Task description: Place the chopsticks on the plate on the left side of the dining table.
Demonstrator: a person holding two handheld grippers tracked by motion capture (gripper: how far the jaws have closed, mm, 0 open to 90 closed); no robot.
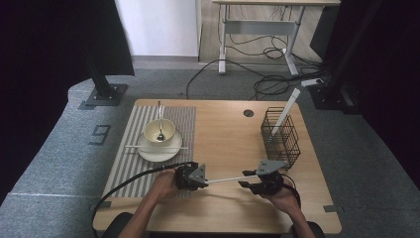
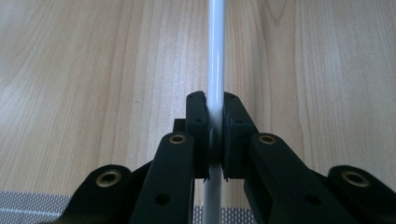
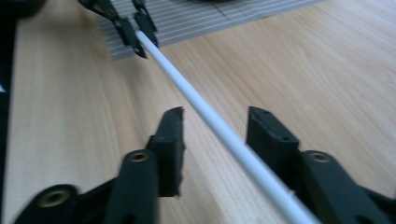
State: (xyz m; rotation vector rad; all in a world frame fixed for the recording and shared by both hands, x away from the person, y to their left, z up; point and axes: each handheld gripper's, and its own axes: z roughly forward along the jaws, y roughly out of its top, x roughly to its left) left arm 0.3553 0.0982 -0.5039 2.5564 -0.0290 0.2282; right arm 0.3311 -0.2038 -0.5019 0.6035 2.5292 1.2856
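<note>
Flanking white rod [image 1: 225, 179]: placemat [image 1: 148, 148] with bowl [image 1: 159, 131] left, wire basket [image 1: 280, 135] right.

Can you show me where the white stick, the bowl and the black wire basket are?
white stick [image 1: 225, 179], high view, middle of its length.
bowl [image 1: 166, 130], high view, inner wall.
black wire basket [image 1: 292, 144], high view, right side wall.

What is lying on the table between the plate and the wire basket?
Nothing; in the high view the stretch between the plate and the wire basket is the mat's right edge, then bare wooden table.
</note>
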